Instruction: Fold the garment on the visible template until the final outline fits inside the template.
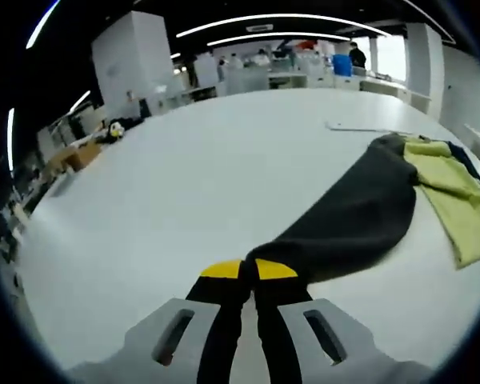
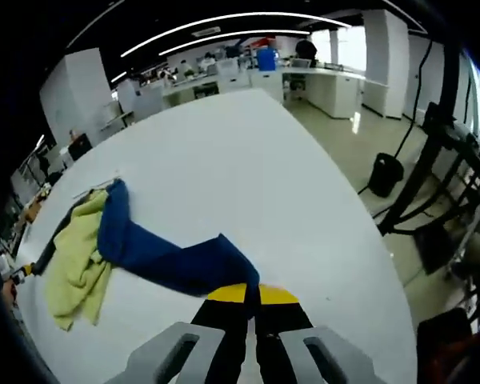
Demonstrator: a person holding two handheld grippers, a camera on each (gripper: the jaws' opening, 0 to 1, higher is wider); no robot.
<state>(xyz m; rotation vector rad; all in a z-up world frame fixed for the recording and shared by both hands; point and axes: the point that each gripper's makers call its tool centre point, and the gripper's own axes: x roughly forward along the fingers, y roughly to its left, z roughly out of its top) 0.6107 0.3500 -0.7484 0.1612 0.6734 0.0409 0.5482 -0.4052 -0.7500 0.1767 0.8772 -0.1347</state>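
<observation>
A garment in three colours lies stretched across the white table (image 1: 200,176). Its dark grey part (image 1: 352,216) runs from my left gripper (image 1: 249,270) up to the right, and the jaws are shut on its near end. Beyond it lie the yellow-green part (image 1: 452,188) and a sliver of blue (image 1: 474,164). In the right gripper view, my right gripper (image 2: 252,293) is shut on the end of the blue part (image 2: 172,260). That part leads up-left to the yellow-green part (image 2: 76,264). The dark part (image 2: 52,240) shows at the far left.
A thin pale strip (image 1: 360,126) lies flat on the table behind the garment, also seen as the strip (image 2: 96,188). The table's right edge drops to the floor, where a black bin (image 2: 386,172) and a black stand (image 2: 440,160) are. Boxes (image 1: 76,152) sit past the left edge.
</observation>
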